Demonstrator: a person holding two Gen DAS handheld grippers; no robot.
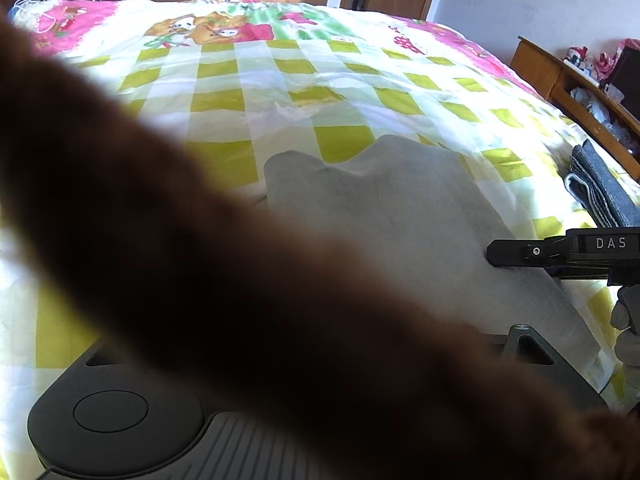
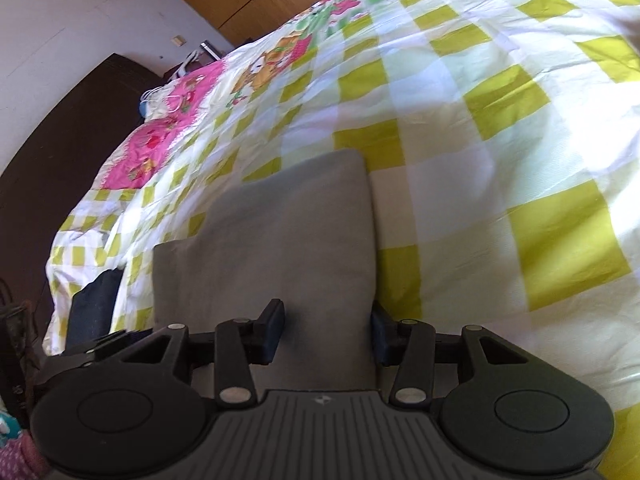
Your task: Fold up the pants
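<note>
One pair of grey pants (image 2: pixel 280 240) lies on the bed (image 2: pixel 500 160), already doubled into a flat, thick-looking panel on the green-and-white checked quilt (image 1: pixel 320 92). Taking the pants as the landmark: the right gripper (image 2: pixel 326 330) sits at their near end, its jaws standing apart on either side of the cloth, one pad on top of the fabric and the other right at the right-hand edge, not pinching that I can see. The left gripper (image 1: pixel 524 344) hangs above the pants on their near side, and a blurred brown sleeve (image 1: pixel 200 260) covers most of its view; its fingertips are hidden, and nothing is visibly caught in it, so I judge its jaws released.

Judging by the rounded corners and soft dents at the far edge, the cloth is light, limp and a little fleecy, likely to sag and slide over the smooth quilt rather than hold a crease. The best hold would be the two near corners or the doubled edge, taking all layers together so none slips out.

From the right wrist view the long axis runs straight away from the right gripper, toward the pink border of the quilt. Which end is the waistband I cannot tell. A folded dark grey garment (image 1: pixel 600 188) lies well apart to the right of the pants.
</note>
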